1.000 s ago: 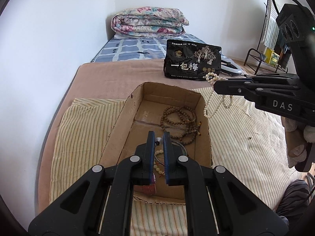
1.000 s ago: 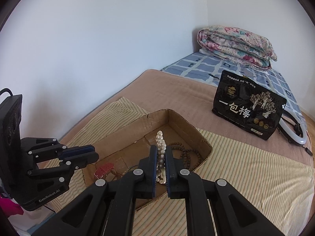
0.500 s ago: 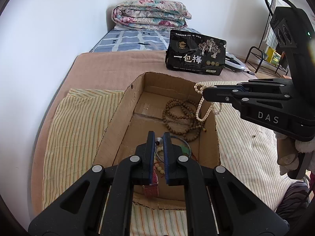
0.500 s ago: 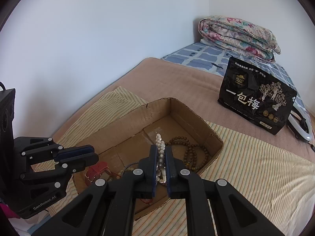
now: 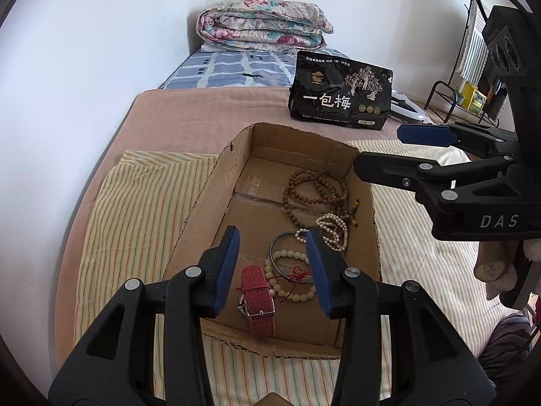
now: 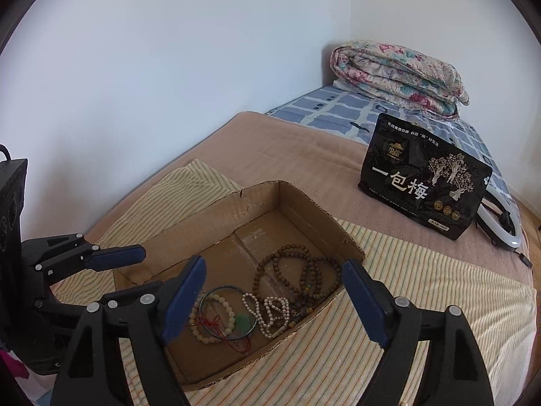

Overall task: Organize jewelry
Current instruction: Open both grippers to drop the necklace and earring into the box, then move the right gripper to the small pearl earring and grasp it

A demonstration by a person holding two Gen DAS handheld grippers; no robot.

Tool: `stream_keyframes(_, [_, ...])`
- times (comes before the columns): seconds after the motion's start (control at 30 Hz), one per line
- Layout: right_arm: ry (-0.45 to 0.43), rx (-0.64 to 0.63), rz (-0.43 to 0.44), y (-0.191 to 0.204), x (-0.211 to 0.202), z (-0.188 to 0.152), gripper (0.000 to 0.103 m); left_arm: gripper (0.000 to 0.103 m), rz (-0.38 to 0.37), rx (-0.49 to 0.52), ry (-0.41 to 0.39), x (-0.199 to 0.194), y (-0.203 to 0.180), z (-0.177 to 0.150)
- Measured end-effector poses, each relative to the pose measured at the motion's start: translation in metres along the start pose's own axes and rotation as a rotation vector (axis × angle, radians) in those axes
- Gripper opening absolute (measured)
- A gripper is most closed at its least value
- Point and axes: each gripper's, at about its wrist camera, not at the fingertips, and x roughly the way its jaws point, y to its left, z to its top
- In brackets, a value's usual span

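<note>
In the box [image 5: 206,196] on the bed lie pearls [image 5: 333,228], beads [image 5: 314,189], bangle [image 5: 287,257] and watch [image 5: 258,299] – both grippers [image 5: 272,264] [image 6: 274,294] hover spread, empty – strands touch, so lifting one could snag another.

From the right wrist view, my own left finger [image 6: 184,296] covers the near-left of the cardboard box [image 6: 216,216], so the red watch [image 5: 258,299] seen from the left wrist is lost to me here. In the left wrist view, at centre right, the right tool [image 5: 378,150] hides the box's far right corner. The ring light [image 6: 500,223] sits half behind the black snack bag [image 6: 422,176]. The bag's small print is too fine to read. At upper right, the metal rack [image 5: 460,94] is cut off by the lens edge.
</note>
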Motion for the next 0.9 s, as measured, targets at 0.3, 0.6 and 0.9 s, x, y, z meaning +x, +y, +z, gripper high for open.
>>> stream_keyframes(0.3, [-0.025,0.019,-0.028,-0.010,-0.016,-0.001,0.098,0.058,0.042,-0.002,-0.023,-0.012,-0.007,0.000])
stream_keyframes(0.6, [-0.049,0.072,-0.070,-0.030,-0.038,-0.011,0.103,0.078,0.080,-0.011,-0.076,-0.033,-0.019,0.003])
stream_keyframes(0.9, [-0.073,0.121,-0.136,-0.060,-0.067,-0.032,0.103,0.083,0.106,0.013,-0.135,-0.061,-0.039,0.006])
